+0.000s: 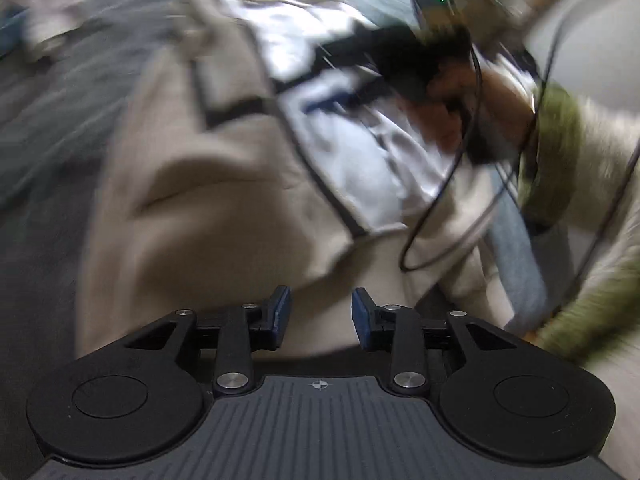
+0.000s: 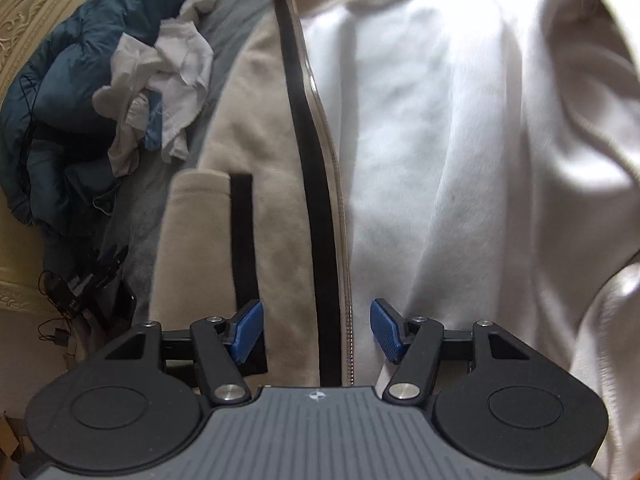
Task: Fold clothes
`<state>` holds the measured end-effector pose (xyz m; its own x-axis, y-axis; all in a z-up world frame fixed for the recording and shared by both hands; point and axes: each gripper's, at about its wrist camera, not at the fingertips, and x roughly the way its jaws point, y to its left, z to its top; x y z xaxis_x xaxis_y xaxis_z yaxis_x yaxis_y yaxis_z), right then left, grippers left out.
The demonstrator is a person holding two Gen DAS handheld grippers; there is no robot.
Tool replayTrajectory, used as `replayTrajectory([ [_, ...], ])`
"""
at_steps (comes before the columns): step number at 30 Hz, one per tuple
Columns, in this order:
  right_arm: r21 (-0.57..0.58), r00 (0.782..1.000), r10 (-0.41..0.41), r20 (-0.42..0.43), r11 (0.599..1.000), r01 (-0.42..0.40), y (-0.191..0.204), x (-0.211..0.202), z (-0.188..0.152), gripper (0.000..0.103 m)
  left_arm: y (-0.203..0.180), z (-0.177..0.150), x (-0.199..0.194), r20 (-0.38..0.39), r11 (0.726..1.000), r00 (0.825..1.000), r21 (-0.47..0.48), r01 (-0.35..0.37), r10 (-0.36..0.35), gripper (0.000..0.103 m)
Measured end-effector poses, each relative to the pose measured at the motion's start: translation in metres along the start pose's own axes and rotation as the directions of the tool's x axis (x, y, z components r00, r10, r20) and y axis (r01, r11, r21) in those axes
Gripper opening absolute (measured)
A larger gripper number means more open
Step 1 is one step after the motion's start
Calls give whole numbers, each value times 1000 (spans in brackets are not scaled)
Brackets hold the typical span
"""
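Both handheld grippers look alike: the left gripper [image 1: 321, 318] and the right gripper [image 2: 316, 330] have black linkage arms with silver screws, blue ribbed pads [image 2: 249, 332], round black discs and a grey ridged deck. The person wears an olive-cuffed sleeve [image 1: 560, 148], with thin black cables [image 1: 452, 184] trailing nearby.

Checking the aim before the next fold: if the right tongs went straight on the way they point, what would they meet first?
Most likely the beige fleece jacket, at its black zipper band beside the white lining. The open right tongs straddle that edge with nothing between them; how far off it lies is unclear.
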<state>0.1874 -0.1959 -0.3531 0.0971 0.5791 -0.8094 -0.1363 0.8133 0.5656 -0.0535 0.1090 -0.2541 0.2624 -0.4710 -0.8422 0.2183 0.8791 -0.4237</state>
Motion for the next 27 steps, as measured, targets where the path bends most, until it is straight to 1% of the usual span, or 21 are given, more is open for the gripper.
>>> replayTrajectory([
  [2,-12,1000,2,-9,1000,-2,1,3,-3,62,23,9,-11,37,992,996,-104,-76,80,35],
  [4,-23,1000,2,-24,1000,-2,1,2,-6,61,49,12,-16,54,969,984,-193,-157,170,38],
  [5,-29,999,-4,-35,1000,3,1,2,-8,59,62,14,-17,49,954,975,-223,-199,215,38],
  [7,-43,998,-14,-66,999,11,2,2,-13,59,87,14,-5,21,936,964,-247,-252,265,39],
  [10,-76,995,-34,-99,997,27,7,1,-18,59,116,14,24,-35,925,962,-267,-269,270,39],
  [13,-76,993,-44,-108,996,36,7,-1,-21,59,136,13,47,-63,921,972,-311,-233,225,49],
  [14,-71,993,-46,-109,997,38,6,-1,-22,59,138,13,52,-58,919,975,-327,-222,214,54],
  [16,-41,994,-39,-101,999,35,4,1,-22,59,136,15,61,-39,921,976,-324,-217,216,59],
  [18,-8,995,-35,-91,999,35,1,3,-22,60,131,15,66,-27,922,971,-309,-233,237,59],
  [19,3,996,-35,-86,999,36,0,4,-23,61,128,15,66,-17,921,970,-310,-237,244,56],
  [21,3,996,-43,-79,999,44,2,5,-24,62,124,14,62,5,917,967,-318,-240,254,37],
  [22,1,996,-48,-76,999,49,3,5,-25,62,123,14,59,16,911,965,-333,-243,263,32],
  [24,-13,995,-63,-71,998,62,7,5,-26,62,123,14,52,41,895,964,-383,-228,264,9],
  [25,-21,995,-72,-70,997,70,8,6,-26,62,122,15,49,52,889,963,-400,-224,266,7],
  [26,-29,994,-80,-70,997,78,10,6,-27,62,121,18,45,64,884,958,-407,-229,278,3],
  [27,-37,994,-88,-70,996,86,12,7,-27,62,120,22,38,83,881,952,-410,-235,293,2],
])
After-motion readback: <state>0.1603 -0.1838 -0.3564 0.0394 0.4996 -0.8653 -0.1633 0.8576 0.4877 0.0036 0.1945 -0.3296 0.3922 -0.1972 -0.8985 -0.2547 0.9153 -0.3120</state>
